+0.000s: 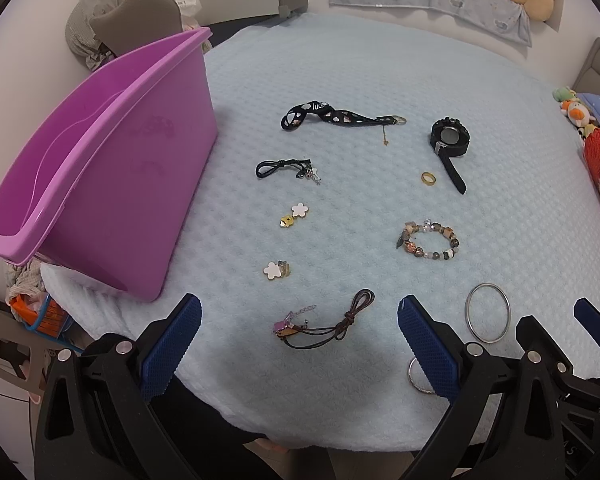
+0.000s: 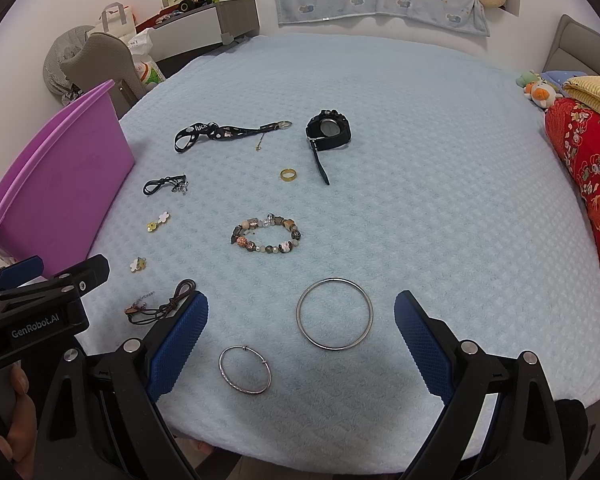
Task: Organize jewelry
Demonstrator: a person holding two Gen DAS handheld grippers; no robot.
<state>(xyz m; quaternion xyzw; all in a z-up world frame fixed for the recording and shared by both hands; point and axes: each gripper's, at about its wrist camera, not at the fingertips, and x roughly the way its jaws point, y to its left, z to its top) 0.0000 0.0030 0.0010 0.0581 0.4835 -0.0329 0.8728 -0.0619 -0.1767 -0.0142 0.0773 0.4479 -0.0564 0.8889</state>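
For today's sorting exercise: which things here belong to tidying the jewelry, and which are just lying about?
Belongs to the job:
purple bin
watch
gold ring
beaded bracelet
large bangle
small bangle

Just lying about:
soft toys
red quilt
chair

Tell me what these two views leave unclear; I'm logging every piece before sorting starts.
- Bin floor: both views, hidden by its own wall; contents unknown.
- Small bangle: left view, partly behind the left gripper's finger; whole in the right view.
- Strap lettering: both views, folded, only "luck" readable.
- Cord charms: both views, too small to identify.
- Watch face: both views, no reading visible.
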